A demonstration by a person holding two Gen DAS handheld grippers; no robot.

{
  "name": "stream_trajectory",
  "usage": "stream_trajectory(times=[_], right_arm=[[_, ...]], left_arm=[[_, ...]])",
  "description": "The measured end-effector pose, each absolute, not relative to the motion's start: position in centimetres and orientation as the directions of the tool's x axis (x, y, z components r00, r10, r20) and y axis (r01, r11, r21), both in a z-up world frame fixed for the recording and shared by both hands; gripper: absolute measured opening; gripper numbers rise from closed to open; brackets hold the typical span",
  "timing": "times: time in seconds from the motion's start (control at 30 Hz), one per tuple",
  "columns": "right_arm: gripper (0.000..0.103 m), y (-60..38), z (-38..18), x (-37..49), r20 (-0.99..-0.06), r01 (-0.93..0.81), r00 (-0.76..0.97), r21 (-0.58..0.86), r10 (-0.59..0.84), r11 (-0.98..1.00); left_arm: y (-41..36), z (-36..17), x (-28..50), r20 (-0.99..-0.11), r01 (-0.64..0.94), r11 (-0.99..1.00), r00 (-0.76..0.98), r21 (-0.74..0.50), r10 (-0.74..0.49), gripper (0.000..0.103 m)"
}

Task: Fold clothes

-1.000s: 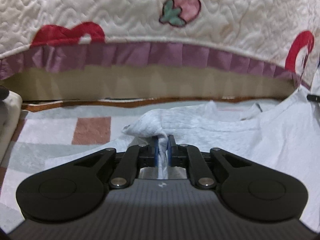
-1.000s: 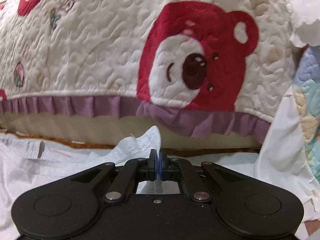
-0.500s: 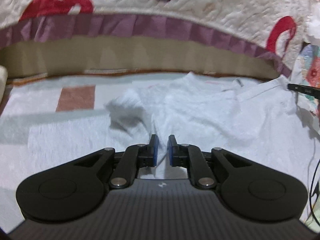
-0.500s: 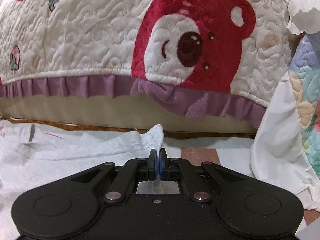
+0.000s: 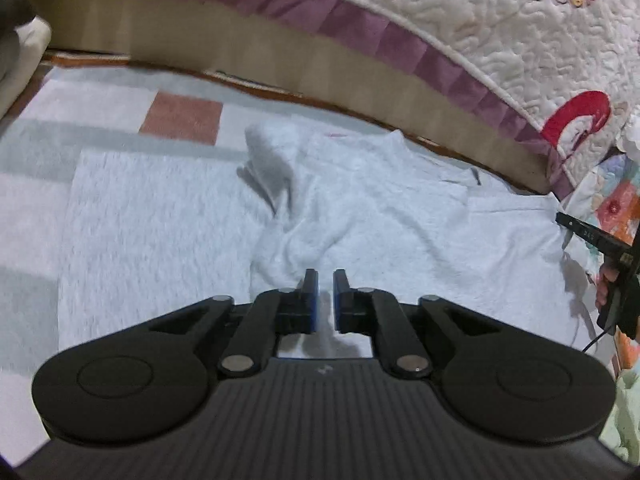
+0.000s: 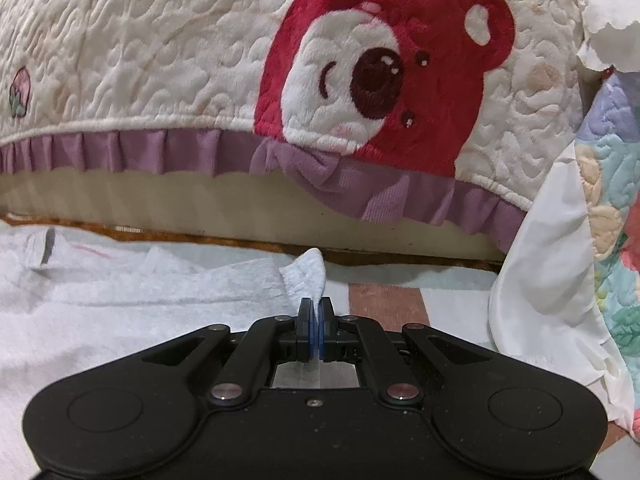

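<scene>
1. While our right gripper (image 6: 315,320) pinches a corner of the white terry-cloth garment (image 6: 120,312), its jaws are pressed together on the fabric, and a small flap of cloth stands up just past the blue pads.
2. We see our left gripper (image 5: 326,300) hanging just above the same white garment (image 5: 360,208); its jaws have just been closing, yet a narrow gap shows between them with no cloth in it.
3. We find the garment spread, rumpled, on the pale checked blanket with grey and dusty-pink squares (image 5: 180,118), which carries it. One fold rises in a soft peak ahead of the left gripper, towards the blanket's far edge.
4. We note that the garment reaches close to that far edge, where a beige upright panel (image 6: 200,208) runs along it.
5. Over the panel hangs a cream quilted cover with a purple ruffle and a red plush bear face (image 6: 380,80).
6. At the blanket's right edge we see a white sheet and floral quilt (image 6: 560,260) hanging down beside the garment.
</scene>
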State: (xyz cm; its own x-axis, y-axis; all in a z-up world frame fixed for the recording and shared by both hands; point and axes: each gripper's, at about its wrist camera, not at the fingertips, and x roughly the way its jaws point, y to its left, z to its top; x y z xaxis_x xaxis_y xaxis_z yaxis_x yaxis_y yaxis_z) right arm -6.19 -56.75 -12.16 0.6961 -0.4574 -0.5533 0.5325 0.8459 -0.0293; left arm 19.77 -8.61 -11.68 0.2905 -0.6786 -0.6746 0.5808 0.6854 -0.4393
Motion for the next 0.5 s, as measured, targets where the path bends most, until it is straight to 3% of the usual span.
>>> stream_trajectory(times=[0.1,0.13,0.17,0.23,0.37,0.4,0.43,0.47,0.5], right_arm=[[0.004,-56.7,-11.8,-6.2,-0.545,0.544,0.700,-0.014,-0.463,0.839],[0.004,-56.7,-11.7,-6.3,-0.542,0.548,0.701,-0.009,-0.464,0.837],[0.004,-56.7,-11.6,-6.2,-0.543,0.549,0.699,-0.009,-0.465,0.836],[0.004,-56.6,-11.4,-5.9,-0.550,0.541,0.695,-0.023,-0.463,0.841],[0.004,-56.5,-10.7,-5.6,-0.548,0.531,0.700,-0.031,-0.458,0.847],[0.004,-56.4,-10.5,-5.6,-0.545,0.527,0.703,-0.032,-0.457,0.849],[0.004,-56.3,-10.4,-5.7,-0.542,0.524,0.706,-0.032,-0.455,0.851],[0.004,-56.3,-10.3,-5.8,-0.539,0.520,0.710,-0.032,-0.453,0.853],[0.004,-56.2,-10.1,-5.8,-0.536,0.517,0.713,-0.032,-0.452,0.855]], left_arm=[[-8.7,-10.7,20.3,-0.636,0.594,0.691,0.356,-0.412,-0.685,0.008],[-8.7,-10.5,20.6,-0.622,0.592,0.709,0.401,-0.383,-0.672,0.016],[-9.0,-10.3,21.1,-0.612,0.591,0.728,0.446,-0.347,-0.653,0.034],[-10.1,-10.4,22.5,-0.617,0.572,0.769,0.505,-0.284,-0.604,0.049],[-12.4,-11.5,23.8,-0.599,0.624,0.737,0.495,-0.259,-0.630,0.050],[-12.7,-11.7,23.7,-0.600,0.640,0.728,0.490,-0.245,-0.633,0.048],[-12.9,-11.9,23.5,-0.603,0.655,0.720,0.485,-0.230,-0.633,0.037],[-13.1,-12.1,23.4,-0.606,0.669,0.712,0.481,-0.215,-0.634,0.008],[-13.0,-12.1,22.9,-0.593,0.683,0.697,0.475,-0.218,-0.650,0.001]])
